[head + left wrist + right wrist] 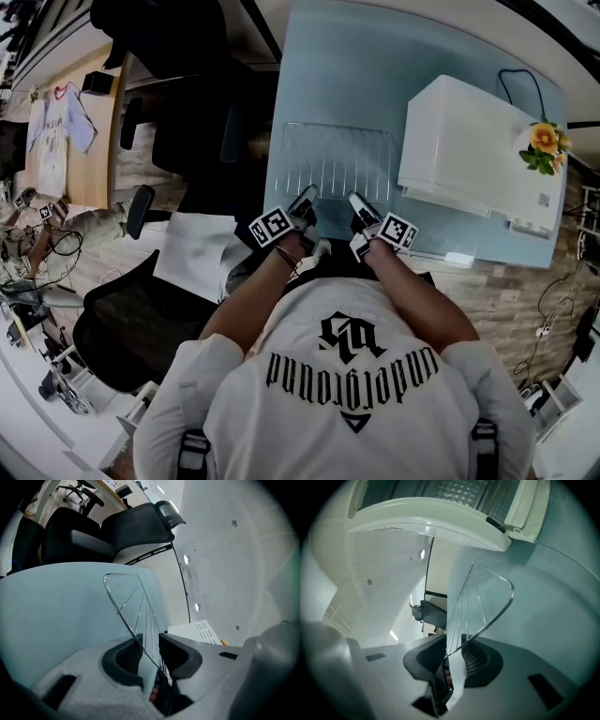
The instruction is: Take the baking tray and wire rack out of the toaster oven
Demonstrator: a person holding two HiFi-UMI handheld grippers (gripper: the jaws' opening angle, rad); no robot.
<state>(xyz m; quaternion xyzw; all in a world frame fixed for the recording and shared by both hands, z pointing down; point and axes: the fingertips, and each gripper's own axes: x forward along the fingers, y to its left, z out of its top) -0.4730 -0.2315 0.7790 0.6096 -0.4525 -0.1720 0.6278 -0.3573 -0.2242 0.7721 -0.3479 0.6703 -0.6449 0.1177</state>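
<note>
Bench (375, 56) of pale blue fills the space ahead of the person. The white toaster oven (469, 141) stands on its right side. The wire rack (337, 155) is already out and lies flat on the bench just left of the oven, with its near edge toward the person. No view shows the baking tray.

The left tool (305, 202) and right tool (360, 206) sit side by side at that near edge. Each gripper view shows the rack's rim wire running between the pads, with a narrow gap on either side. Both tools are therefore slightly apart and loose around the rim, not clamped on it.

The rack looks light and stiff, though thin wire of this kind probably flexes a little, and its polished surface could slide in the pads. The thicker rim wire is the best place to hold. Two holds set apart along one edge, as here, should keep it level.
</note>
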